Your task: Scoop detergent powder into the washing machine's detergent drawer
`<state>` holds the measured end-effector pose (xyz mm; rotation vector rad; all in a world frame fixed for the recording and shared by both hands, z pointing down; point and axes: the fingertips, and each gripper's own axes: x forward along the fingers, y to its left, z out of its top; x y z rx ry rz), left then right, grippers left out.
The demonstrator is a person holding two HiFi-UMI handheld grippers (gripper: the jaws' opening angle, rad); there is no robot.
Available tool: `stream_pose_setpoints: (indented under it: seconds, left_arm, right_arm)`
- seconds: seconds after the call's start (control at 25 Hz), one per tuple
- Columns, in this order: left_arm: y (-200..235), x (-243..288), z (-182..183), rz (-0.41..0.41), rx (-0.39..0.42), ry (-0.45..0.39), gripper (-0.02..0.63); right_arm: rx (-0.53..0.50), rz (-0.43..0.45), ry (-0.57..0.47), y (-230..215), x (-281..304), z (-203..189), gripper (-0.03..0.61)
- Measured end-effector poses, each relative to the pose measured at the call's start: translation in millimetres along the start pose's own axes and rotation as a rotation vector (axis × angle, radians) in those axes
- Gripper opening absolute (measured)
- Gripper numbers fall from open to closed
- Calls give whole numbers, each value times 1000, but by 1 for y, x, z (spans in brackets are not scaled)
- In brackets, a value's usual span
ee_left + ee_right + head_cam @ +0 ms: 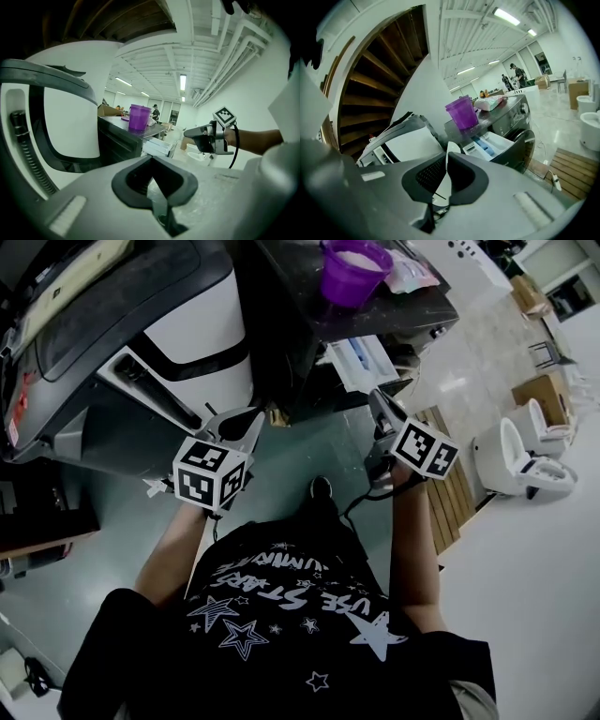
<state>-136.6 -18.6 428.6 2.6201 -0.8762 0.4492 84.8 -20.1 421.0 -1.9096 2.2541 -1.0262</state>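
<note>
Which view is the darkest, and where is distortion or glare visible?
Head view: darkest and underexposed, though the purple cup is clear. Left gripper view: strong fisheye bending, ceiling lamp blown out. Right gripper view: same bending, black corners.

Cup point(354, 270) on washer point(291, 298), drawer point(362, 360) apparently below.

Purple cup point(354, 270); below the cup, a white detergent drawer point(499, 139) with blue compartments; black shirt point(281, 615) printed with white stars and lettering.
</note>
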Motion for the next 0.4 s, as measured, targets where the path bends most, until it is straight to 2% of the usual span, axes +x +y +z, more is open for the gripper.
stream_pose_setpoints:
  seconds: [0.4]
  left_arm:
    - [-20,-51,-13,-57,30,-35,2]
  right_arm:
    - [9,-16,-49,50,-51,-43,35]
